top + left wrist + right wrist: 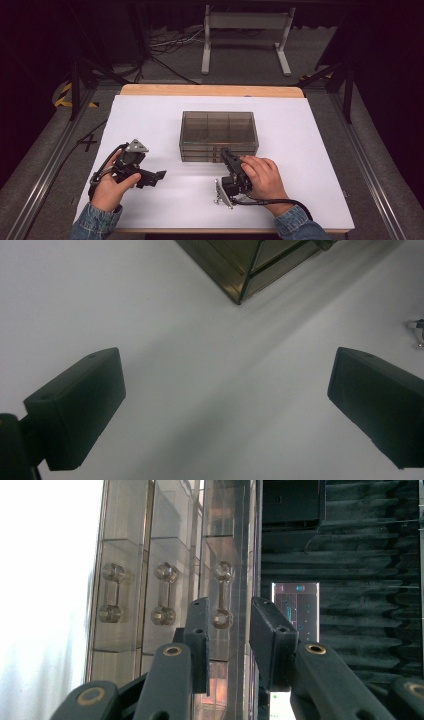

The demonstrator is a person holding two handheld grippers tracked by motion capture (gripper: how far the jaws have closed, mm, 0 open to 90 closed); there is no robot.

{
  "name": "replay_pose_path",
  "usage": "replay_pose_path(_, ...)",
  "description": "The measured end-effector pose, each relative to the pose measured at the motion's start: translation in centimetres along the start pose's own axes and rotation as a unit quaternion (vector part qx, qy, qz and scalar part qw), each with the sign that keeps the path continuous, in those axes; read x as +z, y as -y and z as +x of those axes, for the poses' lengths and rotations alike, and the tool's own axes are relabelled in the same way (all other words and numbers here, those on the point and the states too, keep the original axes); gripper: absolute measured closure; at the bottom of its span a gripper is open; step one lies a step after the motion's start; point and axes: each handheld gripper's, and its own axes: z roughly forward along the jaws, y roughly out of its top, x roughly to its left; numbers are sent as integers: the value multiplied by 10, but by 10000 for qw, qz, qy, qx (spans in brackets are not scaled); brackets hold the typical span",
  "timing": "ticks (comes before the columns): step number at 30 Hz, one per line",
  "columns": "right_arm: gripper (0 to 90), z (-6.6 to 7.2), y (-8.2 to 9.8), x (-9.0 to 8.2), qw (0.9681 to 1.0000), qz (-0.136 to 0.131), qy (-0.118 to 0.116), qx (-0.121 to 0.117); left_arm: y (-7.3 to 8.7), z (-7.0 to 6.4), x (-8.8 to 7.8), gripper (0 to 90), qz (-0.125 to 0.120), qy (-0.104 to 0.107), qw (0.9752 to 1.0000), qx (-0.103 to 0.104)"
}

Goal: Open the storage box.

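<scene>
A smoky clear drawer box (218, 131) stands mid-table with three stacked drawers. My right gripper (223, 151) lies rolled on its side at the box's front face, a hand around it. In the right gripper view its jaws (227, 620) straddle the top drawer's clear handle (222, 595) with gaps on both sides, so the pads are not on it. The other two handles (165, 594) line up beside it. My left gripper (157, 176) rests at the table's left front, open and holding nothing. In the left gripper view it (225, 390) looks at bare white table, with the box's corner (245, 270) above.
The white sheet (150, 115) covers the table, with a wooden edge (210, 90) at the far side. A grey metal stand (245, 30) and cables sit on the floor beyond. Dark foam wall and a lit panel (295, 610) show past the box.
</scene>
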Motion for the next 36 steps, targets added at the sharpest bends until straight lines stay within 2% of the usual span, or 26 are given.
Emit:
replay_pose_path(21, 804, 5, -3, 8, 9998, 143, 94, -42, 0, 0, 1, 28, 27, -8, 10000, -17)
replay_pose_path(26, 805, 4, -4, 3, 9999, 114, 79, 26, 0, 0, 1, 29, 25, 2, 10000, -22)
replay_pose_path(36, 805, 3, -8, -12, 10000, 21, 44, -24, -2, 2, 4, 28, 37, 21, 10000, 5)
